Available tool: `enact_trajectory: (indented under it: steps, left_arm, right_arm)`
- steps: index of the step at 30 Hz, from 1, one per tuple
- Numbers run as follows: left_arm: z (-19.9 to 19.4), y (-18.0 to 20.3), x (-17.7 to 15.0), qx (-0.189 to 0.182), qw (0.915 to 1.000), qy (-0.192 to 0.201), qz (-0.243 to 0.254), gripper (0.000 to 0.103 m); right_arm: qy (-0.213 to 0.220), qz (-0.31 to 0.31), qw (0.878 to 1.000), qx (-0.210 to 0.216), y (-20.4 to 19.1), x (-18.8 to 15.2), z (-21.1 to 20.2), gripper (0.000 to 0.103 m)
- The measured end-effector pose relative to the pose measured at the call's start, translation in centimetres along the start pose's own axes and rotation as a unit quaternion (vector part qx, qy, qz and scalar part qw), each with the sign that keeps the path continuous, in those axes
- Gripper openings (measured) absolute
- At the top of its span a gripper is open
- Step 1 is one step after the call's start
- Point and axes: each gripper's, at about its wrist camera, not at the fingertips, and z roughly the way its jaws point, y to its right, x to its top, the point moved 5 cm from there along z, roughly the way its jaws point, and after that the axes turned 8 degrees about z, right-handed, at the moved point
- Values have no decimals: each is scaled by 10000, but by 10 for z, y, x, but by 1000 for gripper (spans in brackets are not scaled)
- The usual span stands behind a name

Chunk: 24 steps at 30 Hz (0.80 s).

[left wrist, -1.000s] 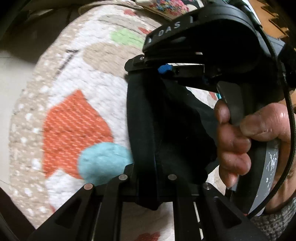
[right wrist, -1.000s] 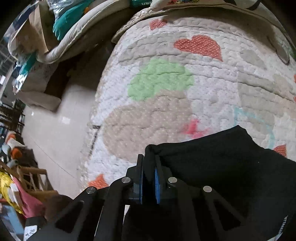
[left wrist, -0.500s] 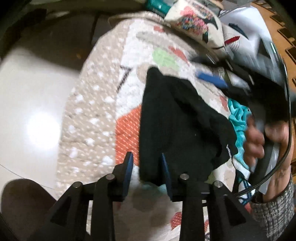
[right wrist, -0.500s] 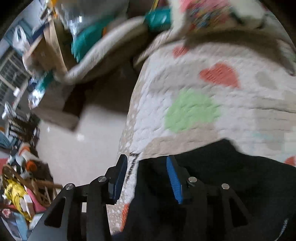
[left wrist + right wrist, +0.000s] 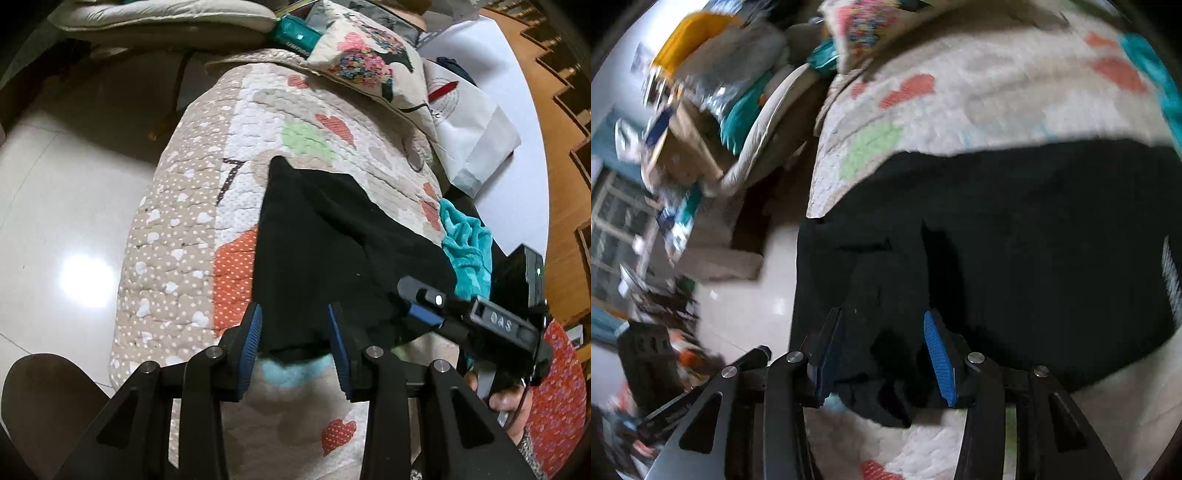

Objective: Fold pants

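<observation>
We look down steeply from just behind each claw, along its fingers. The left wrist view faces up the quilt point(image 5: 192, 236) toward the pillow point(image 5: 369, 62); the right wrist view, blurred, sits close over the black pants point(image 5: 1034, 236). Both views share pants, quilt and floor point(image 5: 55, 206).

The black left gripper point(image 5: 293, 338) at lower centre had just been opening, blue pads apart; the black right gripper point(image 5: 882, 354) likewise stood parted, lower centre
</observation>
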Motion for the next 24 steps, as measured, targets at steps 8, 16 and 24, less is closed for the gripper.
enact_trajectory:
  steps: [8,16,24]
  left_arm:
    - [21,65,23,-103,9954,-56,946,40]
    - [91,122,1,568,9663,-723,2403,36]
    - [80,87,21,207,9889,-524,1375,12]
  right_arm:
    - [219,260,9992,215,12,-20,-13,50]
    - [970,1066,9891,314,61,2,-59,51]
    - [604,920,9924,543,53,-5,-40,51]
